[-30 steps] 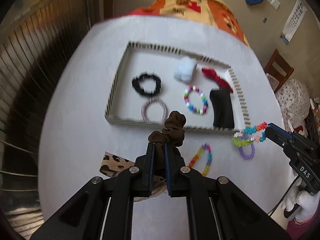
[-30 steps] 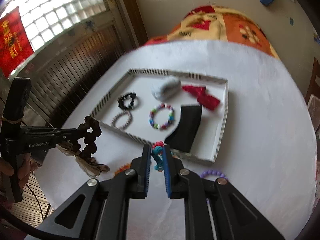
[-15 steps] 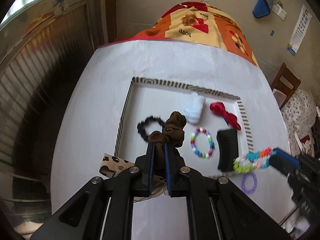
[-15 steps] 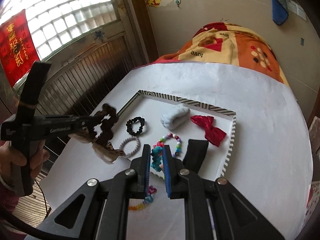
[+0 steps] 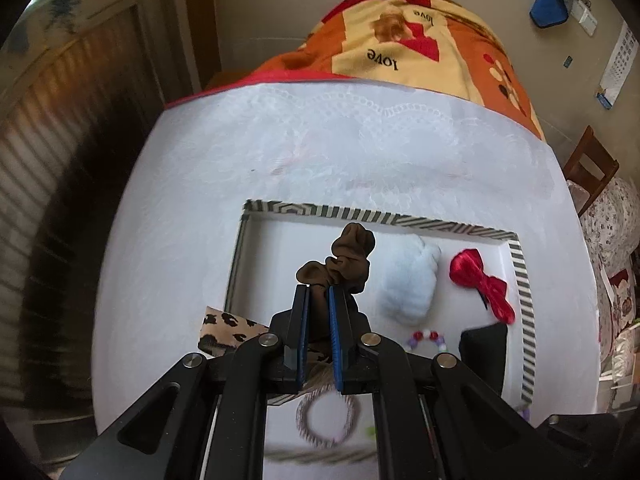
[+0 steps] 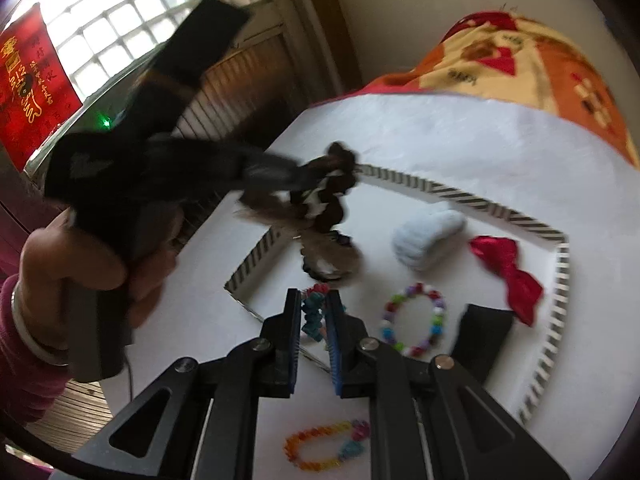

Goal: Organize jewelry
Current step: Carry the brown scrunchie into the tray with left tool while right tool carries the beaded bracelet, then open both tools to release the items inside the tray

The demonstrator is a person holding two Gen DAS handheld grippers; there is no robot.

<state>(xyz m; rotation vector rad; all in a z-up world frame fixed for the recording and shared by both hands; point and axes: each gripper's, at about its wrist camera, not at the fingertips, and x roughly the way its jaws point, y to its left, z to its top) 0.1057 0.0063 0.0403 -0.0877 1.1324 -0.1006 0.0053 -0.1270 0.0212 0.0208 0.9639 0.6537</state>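
Observation:
My left gripper (image 5: 318,294) is shut on a brown scrunchie (image 5: 342,262) with a leopard-print tail (image 5: 228,330), held over the striped tray (image 5: 360,214). From the right wrist view the same scrunchie (image 6: 334,188) hangs blurred above the tray's near-left corner (image 6: 256,252). My right gripper (image 6: 314,300) is shut on a multicoloured bead bracelet (image 6: 314,312) just above the tray's front edge. Inside the tray lie a white scrunchie (image 5: 410,280), a red bow (image 5: 480,280), a bead bracelet (image 6: 414,320), a black band (image 6: 482,334) and a grey ring (image 5: 326,418).
A rainbow bracelet (image 6: 324,446) lies on the white table (image 5: 320,148) in front of the tray. A hand (image 6: 100,264) holds the left gripper's handle at the left. An orange blanket (image 5: 420,48) covers something beyond the table. A wooden chair (image 5: 592,164) stands at the right.
Both grippers have travelled forward over the table toward the tray, each still gripping its piece. The brown scrunchie now hangs over the tray's inside; the purple ring has dropped out of view.

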